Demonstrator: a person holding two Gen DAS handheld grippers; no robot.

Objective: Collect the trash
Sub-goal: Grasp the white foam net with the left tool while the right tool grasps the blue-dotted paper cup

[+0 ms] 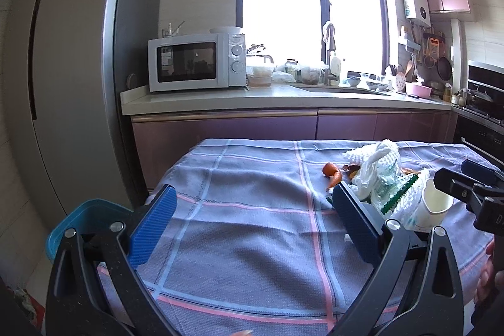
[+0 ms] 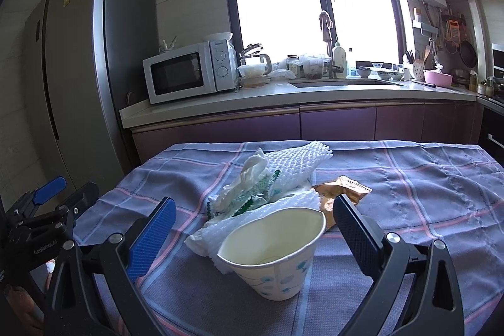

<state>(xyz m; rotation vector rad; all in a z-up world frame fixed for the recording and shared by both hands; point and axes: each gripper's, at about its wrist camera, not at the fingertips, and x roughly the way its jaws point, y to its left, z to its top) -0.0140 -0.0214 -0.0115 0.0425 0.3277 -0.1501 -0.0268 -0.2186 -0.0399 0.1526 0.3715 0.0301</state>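
Paper cup (image 2: 273, 254) lies tilted on the checked cloth (image 2: 409, 194) of the worktop, touching white foam netting (image 2: 296, 169) and crumpled wrappers (image 2: 249, 194). Right hand-held gripper (image 2: 252, 229) spreads wide around it; left hand-held gripper (image 1: 252, 219) gapes empty.

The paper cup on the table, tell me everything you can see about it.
The paper cup is white, looks like thin paper, with small teal and blue prints on its outer wall. It is tilted, its open mouth turned toward the right gripper, whose jaws stand wide apart on either side without touching it. The inside looks empty. It rests on the checked tablecloth, at the near end of the trash pile, its far rim against the white foam netting. The left wrist view also shows it.
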